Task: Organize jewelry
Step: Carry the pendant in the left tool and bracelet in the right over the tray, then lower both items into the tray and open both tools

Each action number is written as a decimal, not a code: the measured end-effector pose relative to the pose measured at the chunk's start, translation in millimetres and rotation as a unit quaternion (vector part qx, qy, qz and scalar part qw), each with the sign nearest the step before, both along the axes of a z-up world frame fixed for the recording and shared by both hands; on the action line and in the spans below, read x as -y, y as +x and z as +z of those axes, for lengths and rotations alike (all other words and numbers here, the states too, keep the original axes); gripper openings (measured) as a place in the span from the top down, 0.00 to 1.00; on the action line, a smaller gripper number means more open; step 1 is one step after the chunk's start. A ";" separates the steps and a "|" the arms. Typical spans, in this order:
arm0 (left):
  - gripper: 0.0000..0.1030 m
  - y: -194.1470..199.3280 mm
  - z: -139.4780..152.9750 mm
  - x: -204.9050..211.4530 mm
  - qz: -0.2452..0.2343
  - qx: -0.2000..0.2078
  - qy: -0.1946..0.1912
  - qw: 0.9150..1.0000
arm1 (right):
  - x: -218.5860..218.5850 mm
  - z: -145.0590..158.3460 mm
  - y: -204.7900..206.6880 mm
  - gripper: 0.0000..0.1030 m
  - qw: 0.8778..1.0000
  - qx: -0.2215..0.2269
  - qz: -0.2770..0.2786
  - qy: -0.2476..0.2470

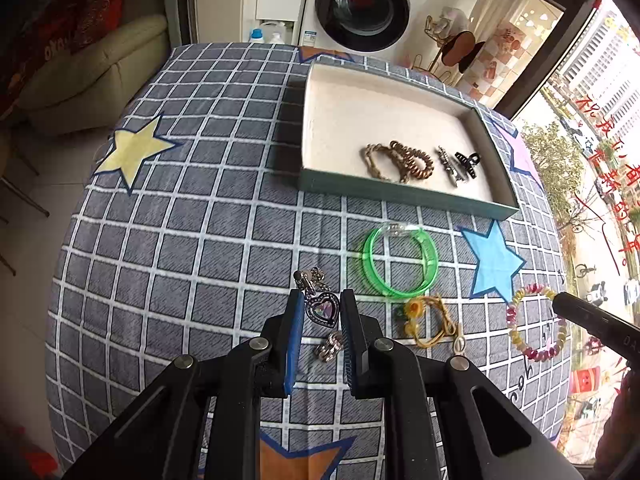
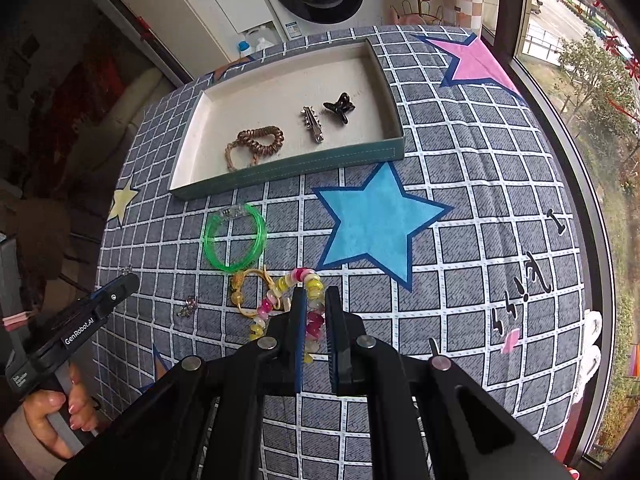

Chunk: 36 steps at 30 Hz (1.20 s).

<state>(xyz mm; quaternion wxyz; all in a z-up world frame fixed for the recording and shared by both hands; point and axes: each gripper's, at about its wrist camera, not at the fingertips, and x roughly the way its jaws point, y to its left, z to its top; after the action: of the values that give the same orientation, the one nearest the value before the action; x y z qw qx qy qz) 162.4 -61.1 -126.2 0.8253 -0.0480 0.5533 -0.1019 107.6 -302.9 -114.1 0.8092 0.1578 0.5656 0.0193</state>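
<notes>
The left gripper (image 1: 320,300) pinches a heart pendant (image 1: 322,310), its chain hard to make out. The right gripper's (image 2: 316,300) jaws clamp a beaded bracelet (image 2: 280,300), partly hidden, above the tabletop (image 2: 480,200).

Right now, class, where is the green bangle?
In both wrist views the green bangle lies flat on the checked cloth, just in front of the tray, left of the blue star.

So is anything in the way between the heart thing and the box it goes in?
Nothing visible blocks it. The left tool holds the heart pendant; bare cloth lies between it and the box. The green bangle sits off to the right. Only the box's low near wall must be cleared.
</notes>
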 end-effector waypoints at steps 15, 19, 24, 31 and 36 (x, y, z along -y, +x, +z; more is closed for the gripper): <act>0.70 75.8 16.0 41.9 -0.034 0.039 0.001 0.999 | 22.7 19.2 97.4 0.91 0.999 0.046 0.001 0.018; 0.70 97.3 8.1 52.3 -0.034 0.039 0.007 0.999 | 26.3 13.1 122.1 0.91 0.999 0.048 0.003 0.022; 0.70 121.2 -4.7 64.3 -0.037 0.035 0.017 0.999 | 27.5 0.7 153.2 0.91 0.998 0.049 0.012 0.026; 0.70 148.0 -25.7 79.7 -0.043 0.029 0.048 0.998 | 33.2 -21.9 188.9 0.91 0.998 0.046 0.018 0.029; 0.70 160.3 -38.5 83.2 -0.038 0.027 0.064 0.997 | 32.8 -34.1 209.6 0.91 0.998 0.042 0.027 0.026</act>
<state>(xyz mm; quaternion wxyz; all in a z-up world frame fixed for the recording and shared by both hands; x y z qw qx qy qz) 322.7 -144.3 -164.7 0.8370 0.0290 0.5375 -0.0985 317.2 -335.7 -148.2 0.8272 0.1624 0.5343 0.0621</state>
